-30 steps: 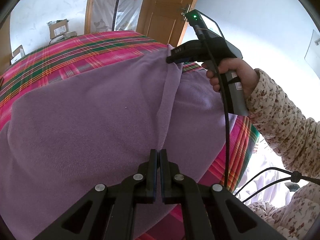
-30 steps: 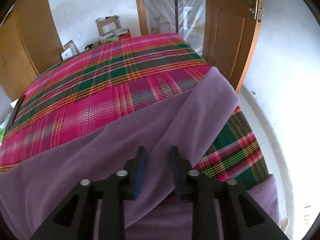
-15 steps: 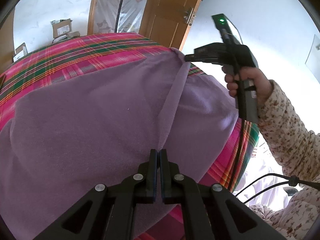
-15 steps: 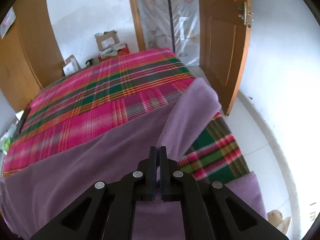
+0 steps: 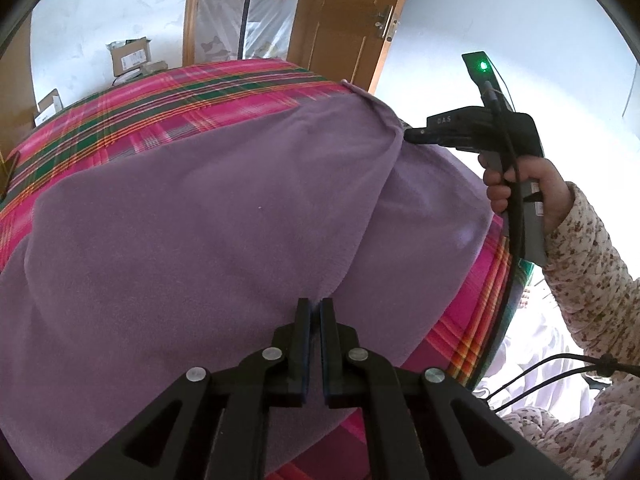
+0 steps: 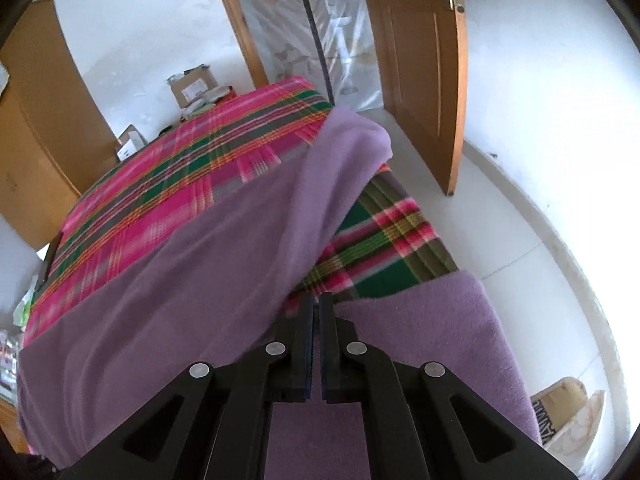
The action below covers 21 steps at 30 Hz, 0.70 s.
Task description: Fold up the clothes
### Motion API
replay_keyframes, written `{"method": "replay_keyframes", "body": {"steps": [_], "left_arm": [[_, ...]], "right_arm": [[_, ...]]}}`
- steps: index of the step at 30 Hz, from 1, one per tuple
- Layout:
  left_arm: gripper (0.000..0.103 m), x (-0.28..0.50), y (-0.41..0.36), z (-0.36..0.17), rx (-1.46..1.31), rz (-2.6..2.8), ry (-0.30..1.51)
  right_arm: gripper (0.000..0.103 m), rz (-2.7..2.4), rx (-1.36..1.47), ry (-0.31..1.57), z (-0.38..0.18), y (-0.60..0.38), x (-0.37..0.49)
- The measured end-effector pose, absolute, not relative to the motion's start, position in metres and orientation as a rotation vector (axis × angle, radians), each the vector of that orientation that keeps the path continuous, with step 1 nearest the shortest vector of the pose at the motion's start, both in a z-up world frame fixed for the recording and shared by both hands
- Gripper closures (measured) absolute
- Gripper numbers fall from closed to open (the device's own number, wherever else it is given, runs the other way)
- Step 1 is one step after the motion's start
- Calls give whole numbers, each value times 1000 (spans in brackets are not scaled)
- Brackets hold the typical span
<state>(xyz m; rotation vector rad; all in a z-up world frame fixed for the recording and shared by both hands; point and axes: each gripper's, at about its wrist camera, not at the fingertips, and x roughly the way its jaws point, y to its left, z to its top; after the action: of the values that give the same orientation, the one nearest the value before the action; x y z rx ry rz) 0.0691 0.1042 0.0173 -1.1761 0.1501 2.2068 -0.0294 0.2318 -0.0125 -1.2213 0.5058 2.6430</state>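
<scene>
A large purple cloth (image 5: 200, 220) lies spread over a bed with a pink and green plaid cover (image 5: 180, 108). My left gripper (image 5: 316, 306) is shut on a raised fold of the cloth at its near edge. The fold runs up to my right gripper (image 5: 408, 135), held by a hand in a flowered sleeve (image 5: 588, 260). In the right wrist view the right gripper (image 6: 317, 300) pinches the same cloth (image 6: 200, 280) at its tips. Its jaws are opening slightly, with the fabric still between them. The plaid cover (image 6: 384, 248) shows past the fold.
A wooden door (image 6: 420, 60) stands ajar beyond the bed's far corner. Cardboard boxes (image 5: 130, 54) sit against the far wall, and a wooden wardrobe (image 6: 40, 120) is at the left. White floor (image 6: 520, 200) runs along the bed's right side. Black cables (image 5: 540, 372) hang by the sleeve.
The right gripper's jaws closed on the cloth fold, then it moved to the right, drawing the fold with it. The left gripper kept still, shut on the cloth.
</scene>
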Motion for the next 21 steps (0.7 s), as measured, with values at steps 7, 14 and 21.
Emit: {"method": "replay_keyframes", "body": {"steps": [7,14,21], "left_arm": [[85,73,112,19,-1159,2221,203],[81,75,117,21,-1159,2235,226],[79,76,123,17,-1174,2256,285]], "right_arm": [[84,2700,-1191,665,-8,238,-30],[70,2765,-1218,690,0,223,-32],[63,2668,-1288,663,-10,218,-46]]}}
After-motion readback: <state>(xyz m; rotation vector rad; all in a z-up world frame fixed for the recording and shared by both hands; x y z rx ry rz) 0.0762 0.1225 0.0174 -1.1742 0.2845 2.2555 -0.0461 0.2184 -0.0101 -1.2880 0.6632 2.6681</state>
